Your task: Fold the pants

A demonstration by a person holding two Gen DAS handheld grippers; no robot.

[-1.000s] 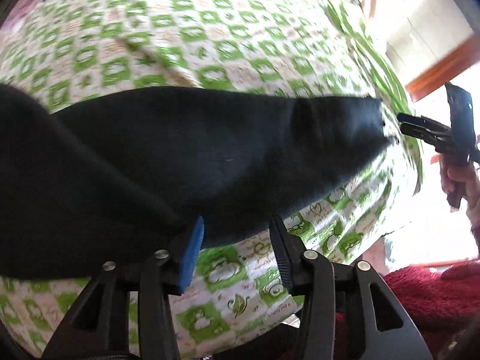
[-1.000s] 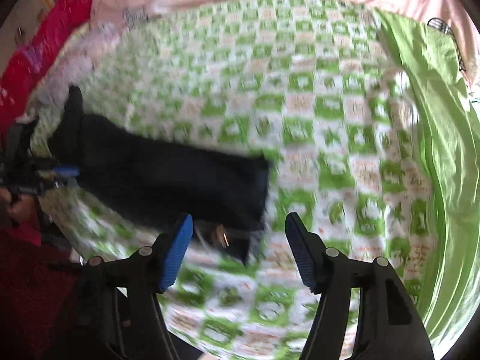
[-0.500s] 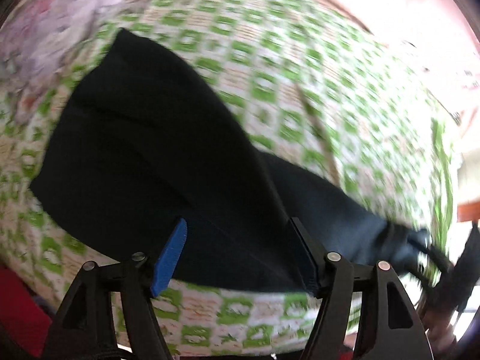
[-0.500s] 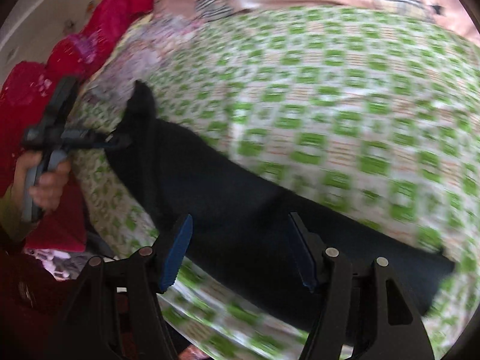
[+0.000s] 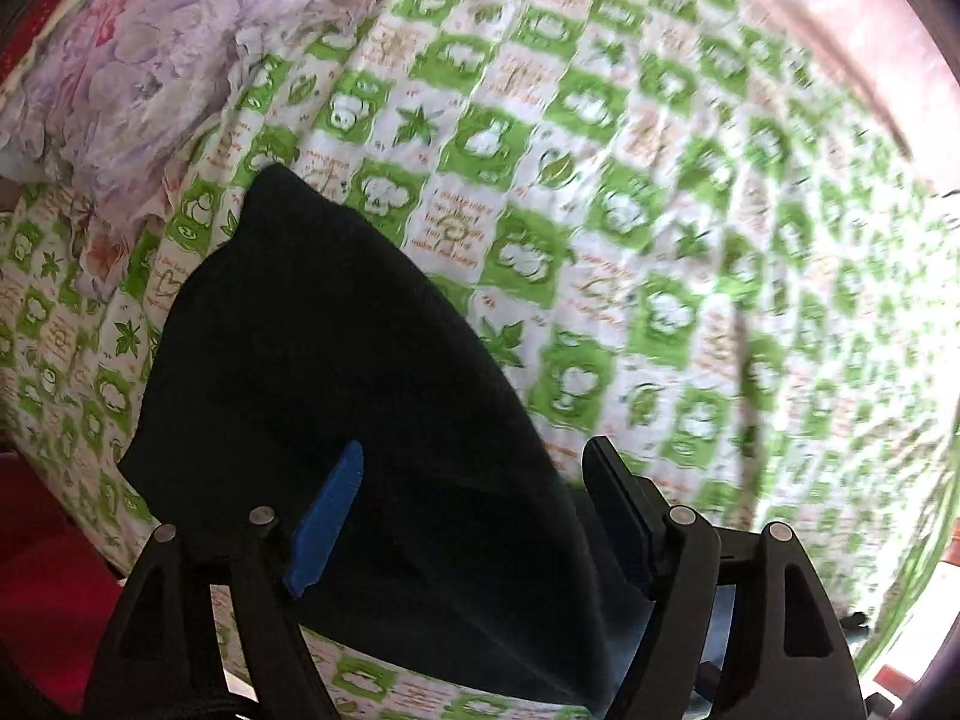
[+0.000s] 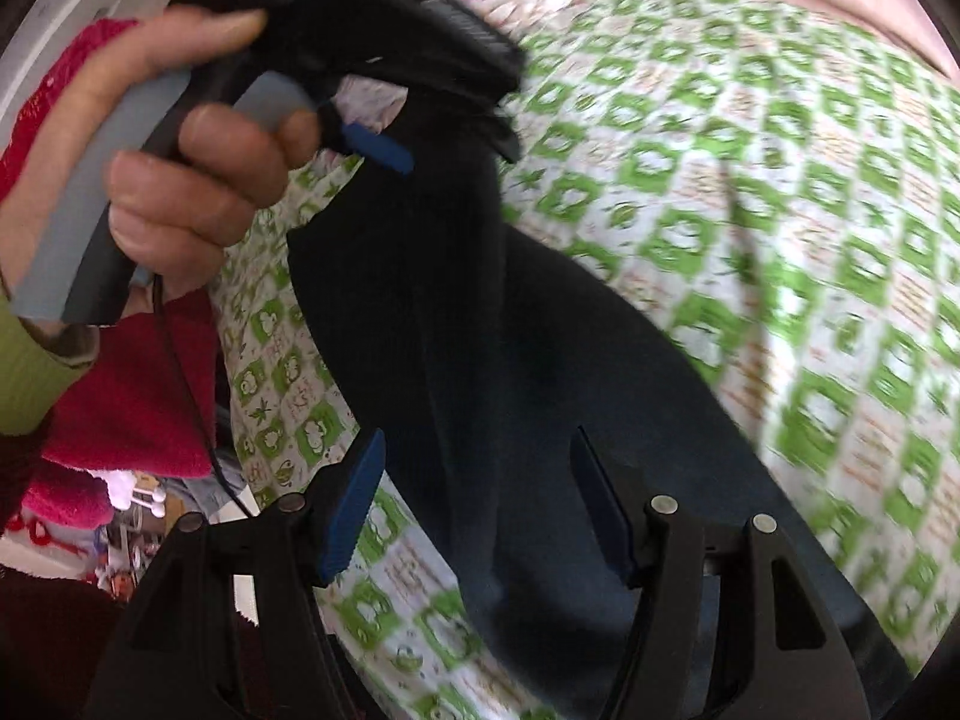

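The black pants (image 5: 336,396) run lengthwise under both spread, empty grippers — left gripper (image 5: 474,516) just opening, right gripper (image 6: 474,504) nearer the middle.

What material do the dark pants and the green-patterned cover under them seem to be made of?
Pants: probably a soft, matte knit or fleece; they drape limply with no sheen. Cover: likely thin printed cotton-like cloth; fine wrinkles, flat green print. Neither is certain.
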